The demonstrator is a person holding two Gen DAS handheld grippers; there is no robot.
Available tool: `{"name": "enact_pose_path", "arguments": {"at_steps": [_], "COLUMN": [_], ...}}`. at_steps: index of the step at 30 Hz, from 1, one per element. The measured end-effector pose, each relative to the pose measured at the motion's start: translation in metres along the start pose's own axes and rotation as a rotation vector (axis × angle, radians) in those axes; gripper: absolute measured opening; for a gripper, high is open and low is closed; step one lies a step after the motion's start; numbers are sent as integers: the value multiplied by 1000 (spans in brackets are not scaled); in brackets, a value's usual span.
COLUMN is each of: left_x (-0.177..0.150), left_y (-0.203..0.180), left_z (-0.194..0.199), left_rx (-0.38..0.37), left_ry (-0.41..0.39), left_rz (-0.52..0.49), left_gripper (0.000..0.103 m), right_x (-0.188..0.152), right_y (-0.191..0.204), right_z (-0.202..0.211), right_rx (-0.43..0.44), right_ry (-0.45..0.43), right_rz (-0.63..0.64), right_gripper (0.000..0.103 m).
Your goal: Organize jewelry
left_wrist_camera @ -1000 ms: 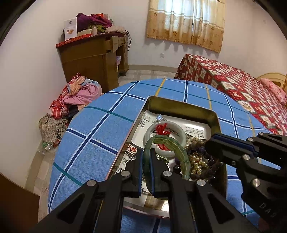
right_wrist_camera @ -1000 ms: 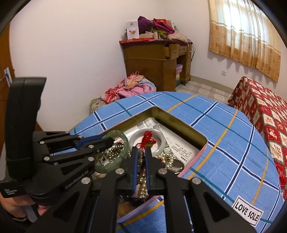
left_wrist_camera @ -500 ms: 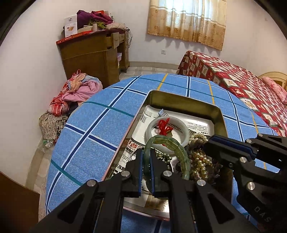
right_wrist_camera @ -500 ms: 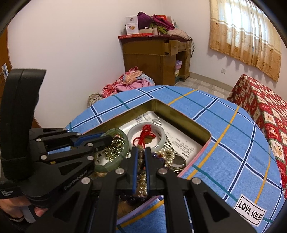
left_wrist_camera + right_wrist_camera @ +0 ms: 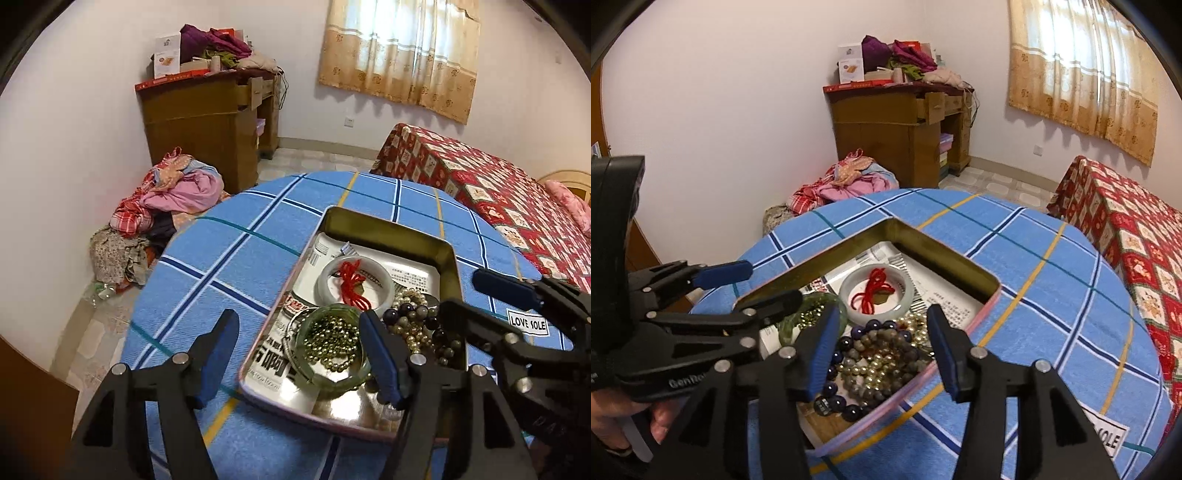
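Left wrist view: my left gripper [image 5: 299, 354] is opening wide, nothing pressed between its pads, above a metal tin [image 5: 388, 229] of jewelry on a blue plaid tablecloth [image 5: 229, 258]. A green bangle [image 5: 332, 384] lies in the tin. My right gripper [image 5: 882, 347] is opening over mixed bead strands [image 5: 879, 362], gripping nothing. Behind: a wooden desk [image 5: 207, 122], clothes pile [image 5: 166, 199], red bedspread [image 5: 498, 184], curtained window [image 5: 399, 55].

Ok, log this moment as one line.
left gripper: jaws opening, green jade bangle released in metal tin | right gripper: jaws opening over bead bracelets, nothing held
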State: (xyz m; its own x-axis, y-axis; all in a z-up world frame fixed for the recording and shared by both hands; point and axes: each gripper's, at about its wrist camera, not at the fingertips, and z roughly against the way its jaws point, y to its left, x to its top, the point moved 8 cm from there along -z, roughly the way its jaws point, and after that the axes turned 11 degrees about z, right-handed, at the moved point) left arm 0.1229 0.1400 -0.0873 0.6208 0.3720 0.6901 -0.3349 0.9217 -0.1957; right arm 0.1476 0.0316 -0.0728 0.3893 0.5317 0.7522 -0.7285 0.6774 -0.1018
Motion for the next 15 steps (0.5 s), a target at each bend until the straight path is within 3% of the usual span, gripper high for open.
{"name": "enact_pose_path", "arguments": {"at_steps": [3, 15], "left_x": [0, 5], "left_y": [1, 2], "left_z": [14, 37], "left_rx": [0, 20], "left_ry": [-27, -70], "left_rz": [-8, -11], "left_gripper": [68, 68], "right_x": [-1, -3], "right_y": [-7, -11], "right_z": [17, 34], "right_rx": [-35, -49], "right_ry": [-29, -65], "right_rz": [-25, -52], "right_gripper": [65, 66]}}
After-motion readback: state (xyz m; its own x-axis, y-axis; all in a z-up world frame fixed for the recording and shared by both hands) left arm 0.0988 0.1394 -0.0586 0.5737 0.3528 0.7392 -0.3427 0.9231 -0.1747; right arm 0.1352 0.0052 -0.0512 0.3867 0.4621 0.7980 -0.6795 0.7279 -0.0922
